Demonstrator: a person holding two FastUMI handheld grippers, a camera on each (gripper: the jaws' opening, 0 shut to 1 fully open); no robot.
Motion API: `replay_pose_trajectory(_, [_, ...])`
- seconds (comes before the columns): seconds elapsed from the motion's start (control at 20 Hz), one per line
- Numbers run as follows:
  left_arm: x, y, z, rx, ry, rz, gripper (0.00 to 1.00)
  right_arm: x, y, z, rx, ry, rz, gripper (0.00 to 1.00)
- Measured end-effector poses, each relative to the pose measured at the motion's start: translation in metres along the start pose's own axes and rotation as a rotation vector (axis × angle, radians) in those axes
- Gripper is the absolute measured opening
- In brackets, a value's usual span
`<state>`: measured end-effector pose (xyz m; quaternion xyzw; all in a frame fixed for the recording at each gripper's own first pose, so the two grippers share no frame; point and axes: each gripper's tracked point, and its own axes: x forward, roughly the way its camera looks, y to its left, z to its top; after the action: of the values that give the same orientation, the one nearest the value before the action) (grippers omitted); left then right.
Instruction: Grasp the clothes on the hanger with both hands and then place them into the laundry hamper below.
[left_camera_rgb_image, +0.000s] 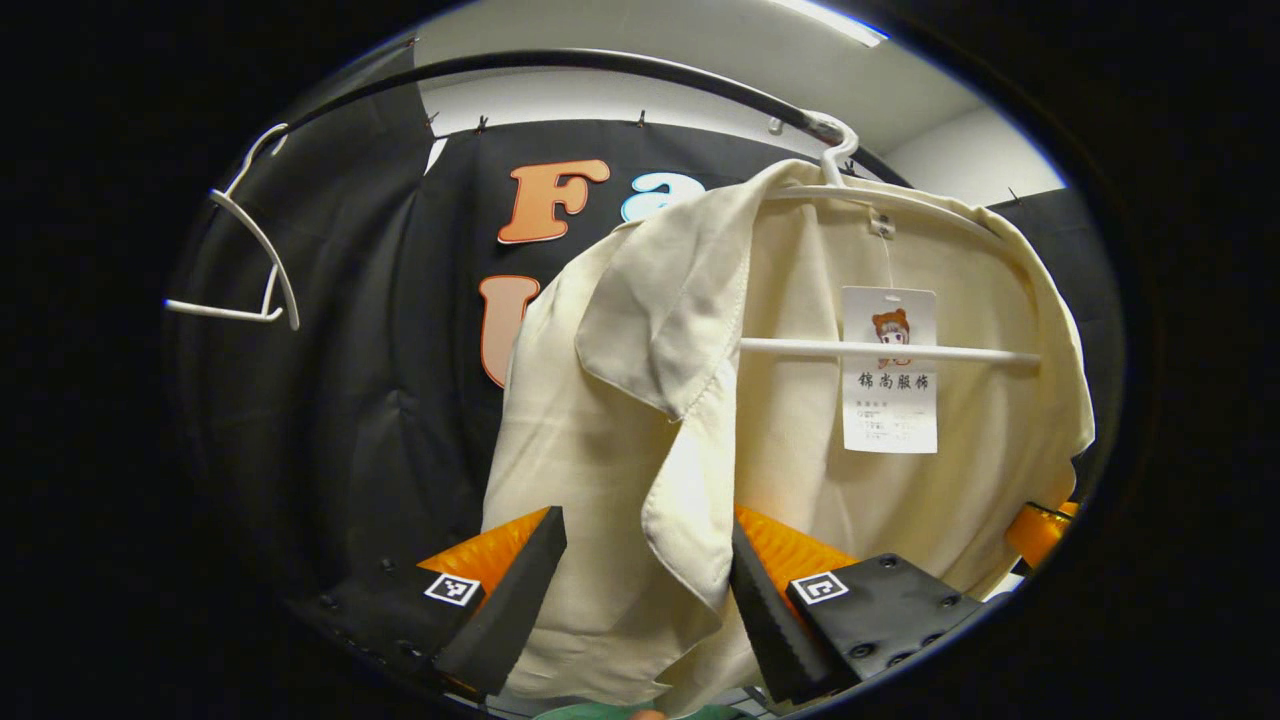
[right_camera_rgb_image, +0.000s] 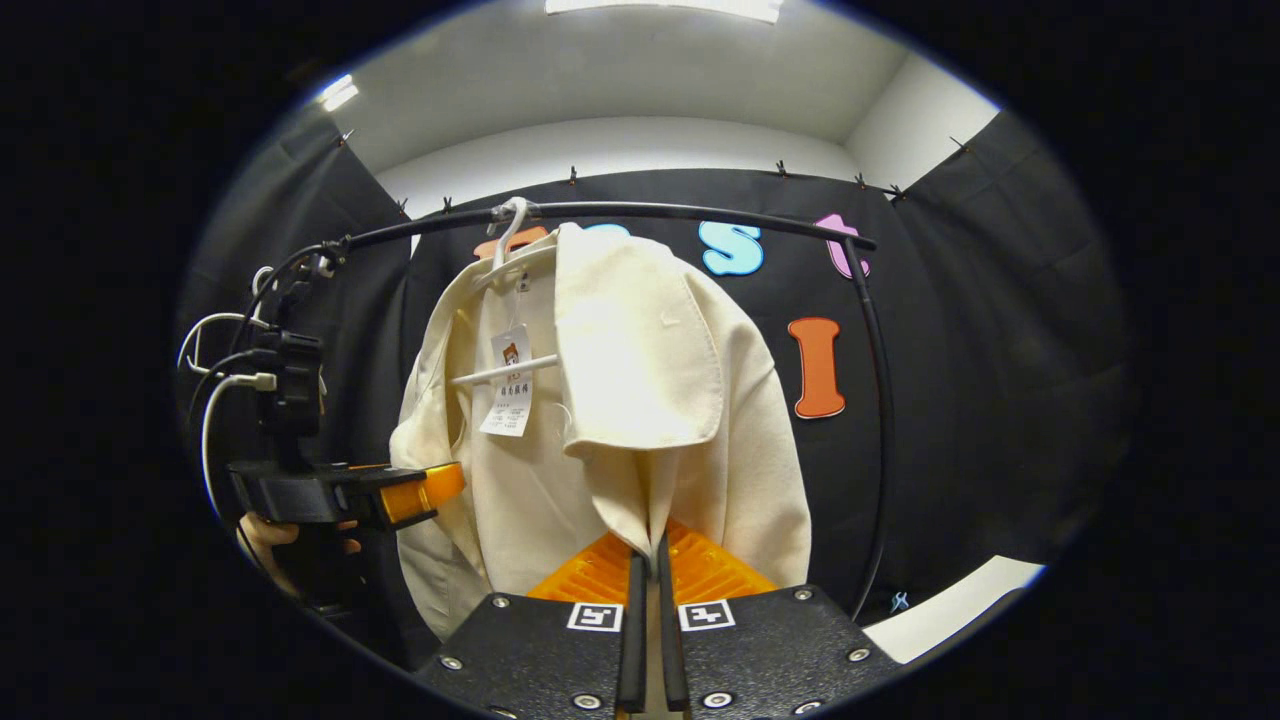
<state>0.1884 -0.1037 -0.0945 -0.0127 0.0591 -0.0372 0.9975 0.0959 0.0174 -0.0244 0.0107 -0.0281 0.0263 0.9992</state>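
A cream garment (left_camera_rgb_image: 610, 420) hangs open on a white hanger (left_camera_rgb_image: 880, 200) from the black rail (left_camera_rgb_image: 600, 62), a paper tag (left_camera_rgb_image: 889, 370) dangling inside it. My left gripper (left_camera_rgb_image: 640, 560) is open, its fingers on either side of one loose front flap without pressing it. In the right gripper view the same garment (right_camera_rgb_image: 640, 360) hangs from the rail (right_camera_rgb_image: 700, 212), and my right gripper (right_camera_rgb_image: 650, 570) is shut on the lower edge of its other front panel. The left gripper (right_camera_rgb_image: 450, 485), held by a hand, reaches the garment from the left there.
An empty white hanger (left_camera_rgb_image: 250, 260) hangs on the rail to the left of the garment. A sliver of something green (left_camera_rgb_image: 640, 712) shows below the cloth. The rail bends down into a post (right_camera_rgb_image: 880, 420) at the right, with a pale surface (right_camera_rgb_image: 950, 605) beside it.
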Motion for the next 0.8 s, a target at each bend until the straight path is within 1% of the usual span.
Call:
replay_pose_trajectory(0.1, [0.002, 0.001, 0.000, 0.000, -0.003, 0.003, 0.95, -0.004, -0.003, 0.003, 0.003, -0.003, 0.001, 0.06])
replay_pose_trajectory(0.15, [0.003, -0.002, 0.000, 0.004, -0.006, 0.004, 0.86, -0.006, -0.005, 0.004, 0.005, -0.002, 0.002, 0.06])
replay_pose_trajectory(0.2, [0.004, -0.005, 0.000, 0.011, -0.006, 0.001, 0.82, -0.008, -0.005, 0.005, 0.009, -0.001, 0.005, 0.05])
replay_pose_trajectory(0.3, [0.005, -0.013, 0.000, 0.027, -0.005, -0.036, 0.70, -0.013, -0.004, 0.008, 0.012, -0.001, 0.011, 0.04])
replay_pose_trajectory(0.35, [0.005, -0.018, -0.001, 0.034, 0.000, -0.056, 0.60, -0.014, -0.005, 0.010, 0.011, -0.003, 0.011, 0.04])
replay_pose_trajectory(0.4, [0.004, -0.019, -0.001, 0.041, 0.001, -0.059, 0.49, -0.018, -0.009, 0.014, 0.013, -0.008, 0.007, 0.04])
replay_pose_trajectory(0.5, [0.002, -0.009, -0.001, 0.053, 0.006, -0.006, 0.23, -0.025, -0.015, 0.024, 0.022, -0.020, -0.002, 0.03])
replay_pose_trajectory(0.55, [0.000, -0.009, -0.001, 0.049, 0.012, -0.017, 0.12, -0.029, -0.017, 0.028, 0.026, -0.025, -0.004, 0.03])
replay_pose_trajectory(0.6, [-0.001, -0.009, 0.000, 0.045, 0.015, -0.023, 0.12, -0.034, -0.018, 0.034, 0.028, -0.031, -0.007, 0.03])
replay_pose_trajectory(0.65, [0.000, -0.005, 0.000, 0.049, 0.010, -0.007, 0.07, -0.039, -0.019, 0.040, 0.026, -0.038, -0.012, 0.02])
replay_pose_trajectory(0.8, [-0.008, 0.021, 0.014, 0.140, -0.015, 0.074, 0.07, -0.051, -0.025, 0.057, 0.009, -0.062, -0.030, 0.02])
